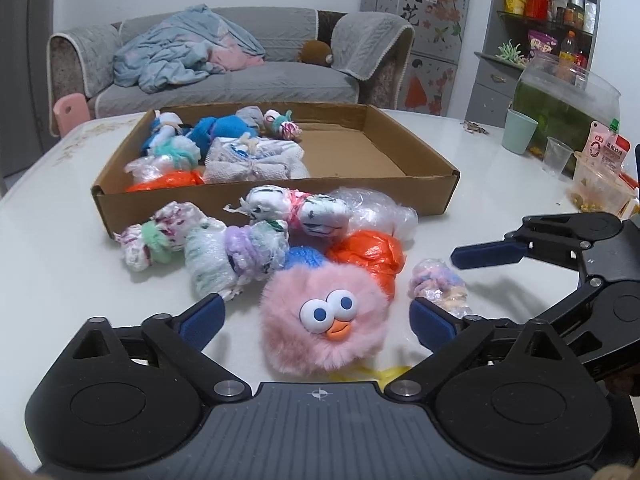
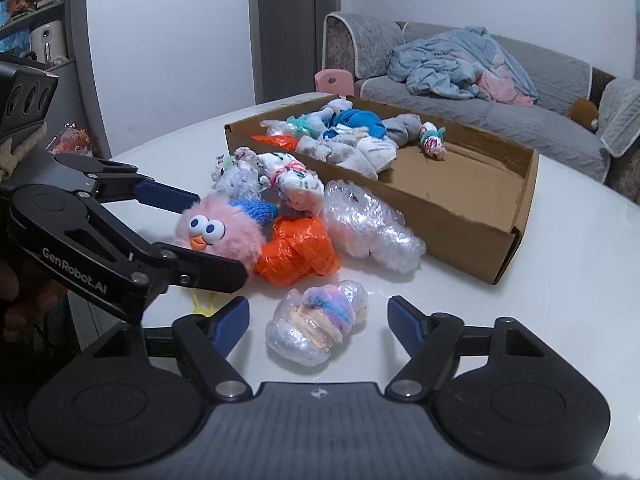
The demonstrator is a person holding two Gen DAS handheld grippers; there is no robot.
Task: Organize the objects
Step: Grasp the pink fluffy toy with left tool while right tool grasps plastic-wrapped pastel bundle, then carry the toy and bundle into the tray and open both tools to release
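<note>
So the left gripper is sitting low over the white table with its fingers spread wide, and the pink fluffy toy with the googly eyes and orange beak is lying right between them. The pads aren't touching the fur on either side, so nothing is being pinched there.

The right gripper is doing much the same thing just to the right: fingers spread, with a small plastic-wrapped bundle tied with pastel purple yarn sitting between them on the table. There's a visible gap on both sides of it, so it's not being squeezed either.

Just behind the pink toy there's a loose pile: a blue knitted piece, an orange plastic bag, a clear plastic bundle, and several white patterned bundles tied with pink, purple and green bands.

Farther back, the shallow cardboard box is lying on the table. Its left half is holding a bunch of bundles already, including blue ones and an orange one, while the right half is showing bare cardboard.

Off to the far right of the table, a green cup and a clear plastic cup are standing near a fish tank.
</note>
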